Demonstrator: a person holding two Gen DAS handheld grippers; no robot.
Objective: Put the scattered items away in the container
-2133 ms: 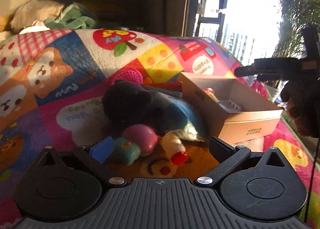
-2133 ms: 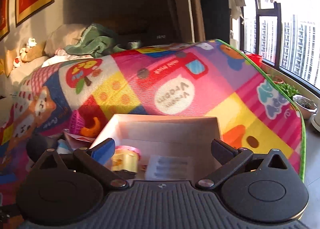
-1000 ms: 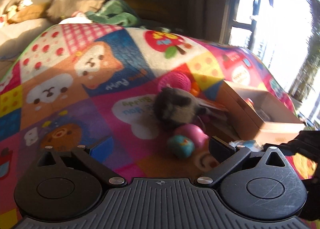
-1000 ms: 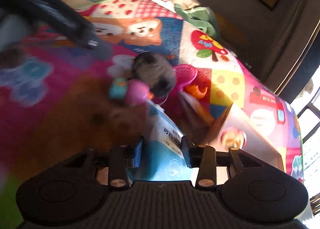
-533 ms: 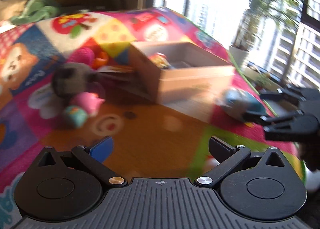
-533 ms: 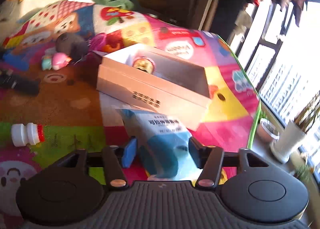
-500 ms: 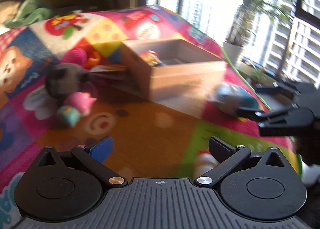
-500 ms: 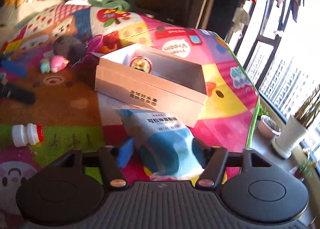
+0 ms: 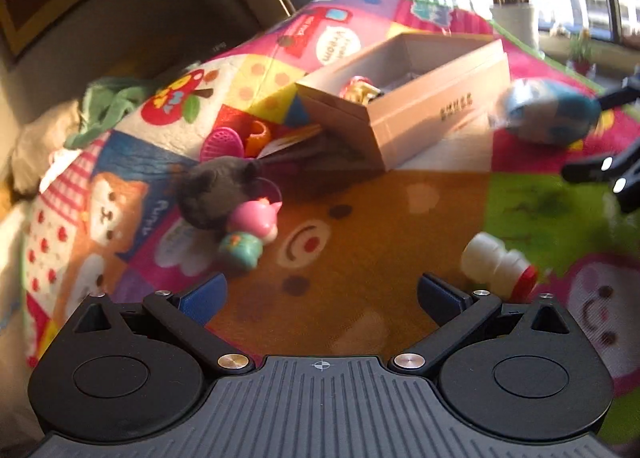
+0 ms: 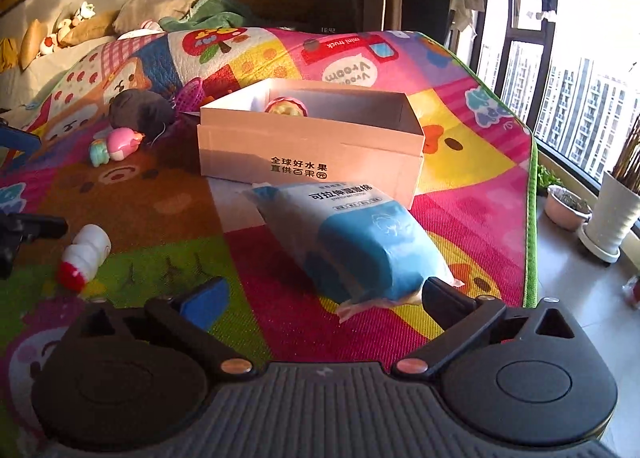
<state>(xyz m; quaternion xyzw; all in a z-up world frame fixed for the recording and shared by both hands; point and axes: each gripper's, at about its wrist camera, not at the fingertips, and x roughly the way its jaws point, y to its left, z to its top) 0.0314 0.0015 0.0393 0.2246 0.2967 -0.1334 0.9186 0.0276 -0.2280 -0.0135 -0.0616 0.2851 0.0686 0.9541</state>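
Note:
A cardboard box sits on a colourful play mat and holds a small yellow-and-pink item. A blue-and-white soft pack lies on the mat in front of the box, right before my open, empty right gripper. It also shows in the left wrist view. My left gripper is open and empty above the mat. A small white bottle with a red cap lies just ahead of its right finger. A pink-and-teal toy and a dark plush lie to the left.
A pink strainer and an orange piece lie beside the box's left end. Pillows and a green cloth are at the back. The mat's right edge borders bare floor with plant pots by the window.
My right gripper has opened and let go of the blue-and-white pack, which now lies on the mat in front of the box. My left gripper has swung and tilted, bringing the bottle closer.

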